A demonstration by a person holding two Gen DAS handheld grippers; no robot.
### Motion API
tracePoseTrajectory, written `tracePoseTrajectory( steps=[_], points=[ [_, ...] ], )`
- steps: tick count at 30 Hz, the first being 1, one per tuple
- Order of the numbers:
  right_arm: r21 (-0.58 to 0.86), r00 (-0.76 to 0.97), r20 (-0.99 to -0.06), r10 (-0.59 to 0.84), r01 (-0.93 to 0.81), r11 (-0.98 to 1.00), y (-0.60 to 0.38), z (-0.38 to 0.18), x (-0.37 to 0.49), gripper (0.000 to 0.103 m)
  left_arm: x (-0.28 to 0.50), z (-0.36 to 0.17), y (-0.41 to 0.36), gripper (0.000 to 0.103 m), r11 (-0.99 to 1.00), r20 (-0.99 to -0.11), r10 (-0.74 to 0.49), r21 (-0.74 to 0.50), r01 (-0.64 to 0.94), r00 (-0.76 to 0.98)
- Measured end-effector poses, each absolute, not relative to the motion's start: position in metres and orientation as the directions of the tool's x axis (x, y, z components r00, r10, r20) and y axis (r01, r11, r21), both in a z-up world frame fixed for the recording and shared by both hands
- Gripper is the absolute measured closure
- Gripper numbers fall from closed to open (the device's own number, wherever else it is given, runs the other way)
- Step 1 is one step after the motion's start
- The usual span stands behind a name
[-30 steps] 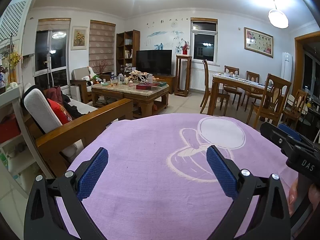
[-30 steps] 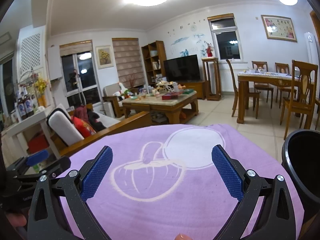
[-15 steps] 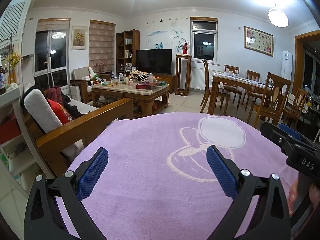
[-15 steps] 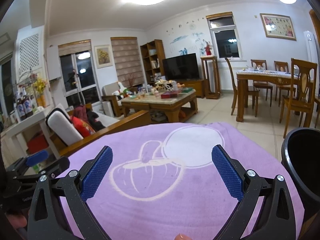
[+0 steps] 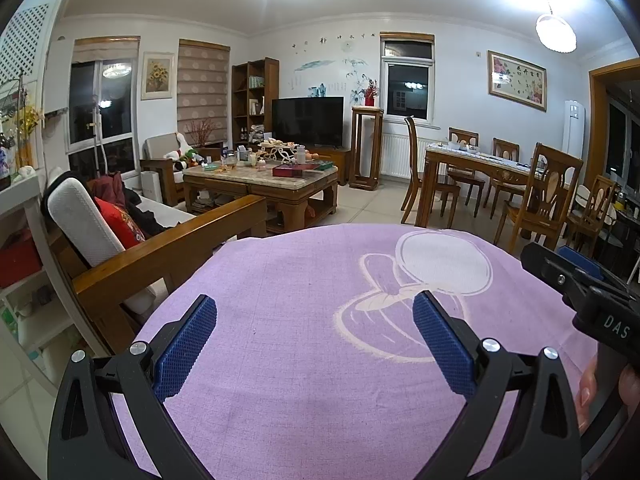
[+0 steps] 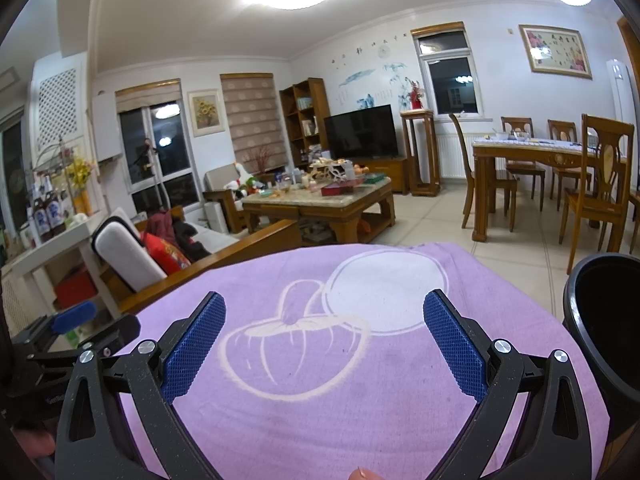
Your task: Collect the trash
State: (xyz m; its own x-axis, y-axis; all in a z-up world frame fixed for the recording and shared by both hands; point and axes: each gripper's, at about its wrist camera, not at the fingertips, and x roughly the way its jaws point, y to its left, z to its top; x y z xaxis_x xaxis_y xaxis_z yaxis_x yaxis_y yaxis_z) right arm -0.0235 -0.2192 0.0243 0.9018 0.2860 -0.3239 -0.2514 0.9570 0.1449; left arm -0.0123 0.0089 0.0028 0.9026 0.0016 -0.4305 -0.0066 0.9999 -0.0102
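The left gripper [image 5: 315, 334] is seen at the bottom of the frame with its blue-padded fingers [image 5: 185, 346] spread wide and nothing between them, above a purple cloth [image 5: 320, 380] printed with a pale cartoon outline. The right gripper [image 5: 580, 292] is seen at the right edge. A wooden sofa arm [image 5: 168, 244] lies at centre left, a cluttered coffee table [image 5: 260, 178] behind it, and a dining table [image 5: 476, 160] with chairs at the right.

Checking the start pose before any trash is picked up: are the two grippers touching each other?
Apart. In the left wrist view the right gripper sits off to the side of the left gripper, with purple cloth showing between them.
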Motion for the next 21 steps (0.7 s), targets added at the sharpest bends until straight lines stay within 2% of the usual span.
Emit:
tracePoseTrajectory(
  steps=[21],
  points=[
    [0.147, 0.901, -0.326, 0.285, -0.249, 0.957, -0.2188, 0.0259, -0.0227, 0.005, -0.0116, 0.0049, 0.0082, 0.005, 1.0, -0.43, 0.002, -0.009, -0.006, 0.903]
  ],
)
